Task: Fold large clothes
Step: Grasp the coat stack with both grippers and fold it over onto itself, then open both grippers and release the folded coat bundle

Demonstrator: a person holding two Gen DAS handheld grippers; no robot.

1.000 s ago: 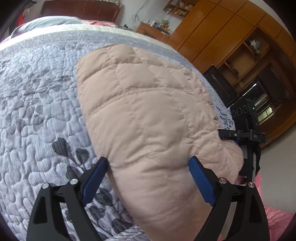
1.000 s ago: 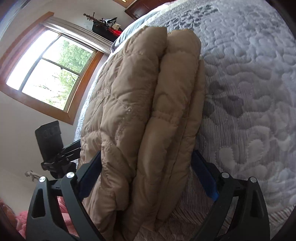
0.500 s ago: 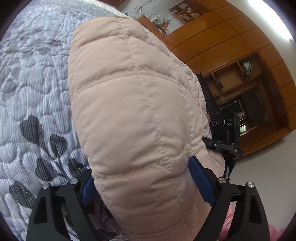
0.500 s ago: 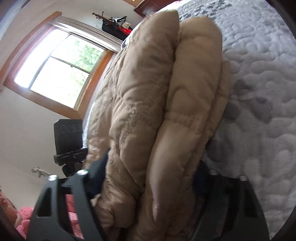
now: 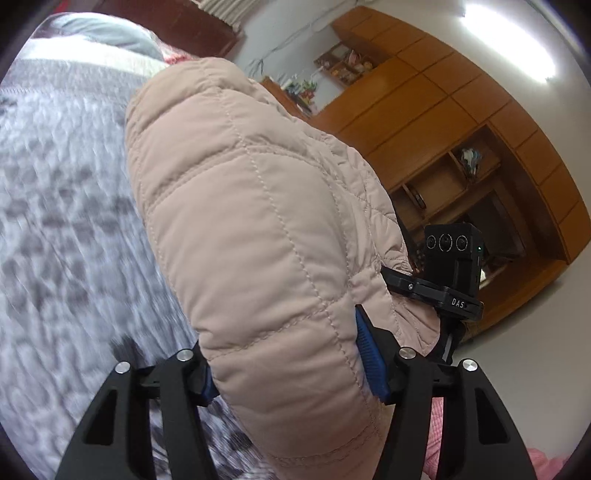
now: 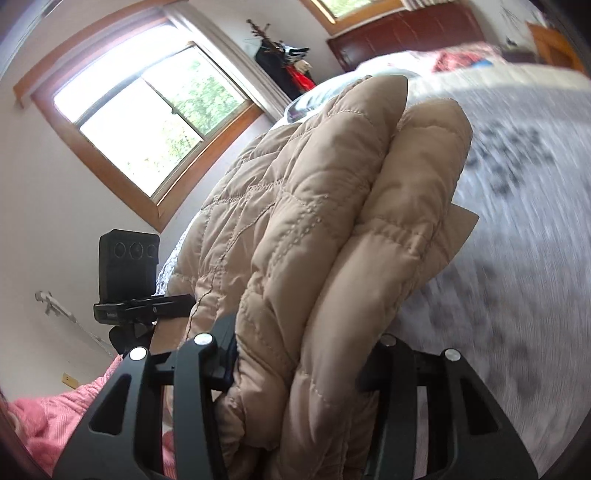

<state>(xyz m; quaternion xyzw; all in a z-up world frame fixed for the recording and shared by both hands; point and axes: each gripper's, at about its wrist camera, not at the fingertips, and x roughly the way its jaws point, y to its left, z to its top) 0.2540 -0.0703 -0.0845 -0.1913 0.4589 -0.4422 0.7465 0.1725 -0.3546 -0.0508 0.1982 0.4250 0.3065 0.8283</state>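
A grey quilted bedspread [image 5: 66, 229] with a darker leaf pattern covers the bed, blurred in both views. Beyond it stands a dark wooden headboard [image 6: 406, 33]. One wall holds orange-brown wooden cabinets [image 5: 443, 122] with open shelves — small items sit inside, too small to name. A wood-framed window [image 6: 147, 122] shows green foliage outside. Pink fabric [image 6: 48, 417] lies at the lower edge — near a pale wall.

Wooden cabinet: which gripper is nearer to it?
Right. The right gripper holds the jacket on the side toward the wooden cabinet; the left gripper holds its far side.
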